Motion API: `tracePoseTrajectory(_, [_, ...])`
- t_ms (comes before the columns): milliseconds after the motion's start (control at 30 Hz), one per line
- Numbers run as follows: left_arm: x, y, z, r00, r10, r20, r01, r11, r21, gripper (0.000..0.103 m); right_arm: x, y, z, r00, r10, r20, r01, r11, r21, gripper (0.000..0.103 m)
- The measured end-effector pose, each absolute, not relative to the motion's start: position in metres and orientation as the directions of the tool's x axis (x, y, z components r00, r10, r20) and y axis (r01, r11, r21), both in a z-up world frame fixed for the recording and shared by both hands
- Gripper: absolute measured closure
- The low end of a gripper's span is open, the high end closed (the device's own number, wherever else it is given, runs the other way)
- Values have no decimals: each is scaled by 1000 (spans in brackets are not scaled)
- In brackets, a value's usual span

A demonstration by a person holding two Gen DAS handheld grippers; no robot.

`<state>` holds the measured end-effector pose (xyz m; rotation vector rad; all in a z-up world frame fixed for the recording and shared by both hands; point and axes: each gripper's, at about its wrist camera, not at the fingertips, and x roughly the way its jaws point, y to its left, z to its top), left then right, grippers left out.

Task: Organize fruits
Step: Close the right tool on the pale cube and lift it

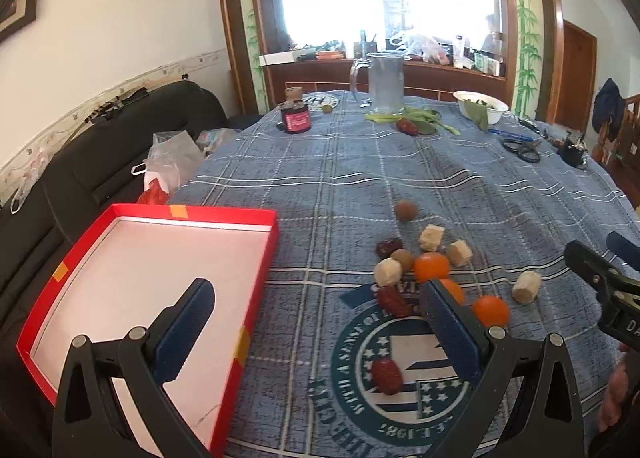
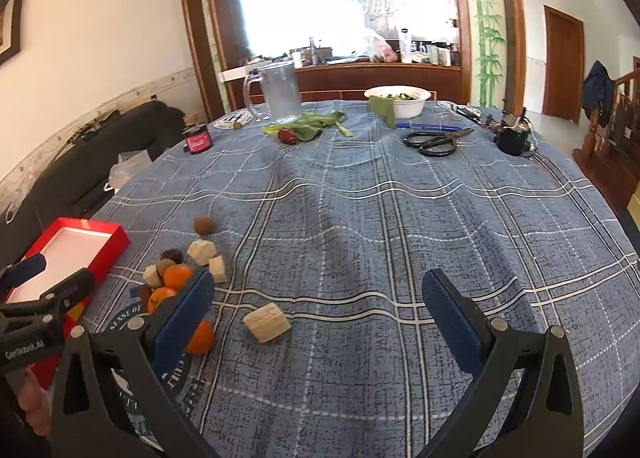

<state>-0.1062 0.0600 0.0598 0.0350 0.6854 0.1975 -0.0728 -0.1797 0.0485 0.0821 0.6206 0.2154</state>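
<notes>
A red box (image 1: 256,250) with a white empty floor sits at the table's left edge; it also shows in the right wrist view (image 2: 116,242). A cluster of fruit lies on the blue plaid cloth: small oranges (image 1: 431,266) (image 2: 178,276), red dates (image 1: 387,376), brown longans (image 1: 406,211) (image 2: 203,225) and pale cut chunks (image 1: 526,287) (image 2: 267,322). My left gripper (image 1: 316,322) is open and empty, its left finger over the box, its right finger by the oranges. My right gripper (image 2: 318,312) is open and empty, just right of the cluster.
At the far side stand a clear pitcher (image 1: 384,83), a dark jar (image 1: 295,117), a white bowl (image 1: 480,105) with greens, scissors (image 2: 434,141), a blue pen (image 2: 428,126) and one more date (image 1: 407,126). A black sofa (image 1: 100,161) with plastic bags lies left of the table.
</notes>
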Motion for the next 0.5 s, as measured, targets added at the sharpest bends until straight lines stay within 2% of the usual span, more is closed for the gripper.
tracePoseTrajectory(367, [-111, 62, 48, 741, 185, -645, -151, 983, 109, 1, -79, -168, 48, 791, 254, -556, -230, 966, 113, 0])
tracePoseTrajectory(500, [-110, 58, 43, 734, 173, -657, -130, 985, 114, 1, -78, -166, 47, 780, 264, -567, -244, 963, 113, 3])
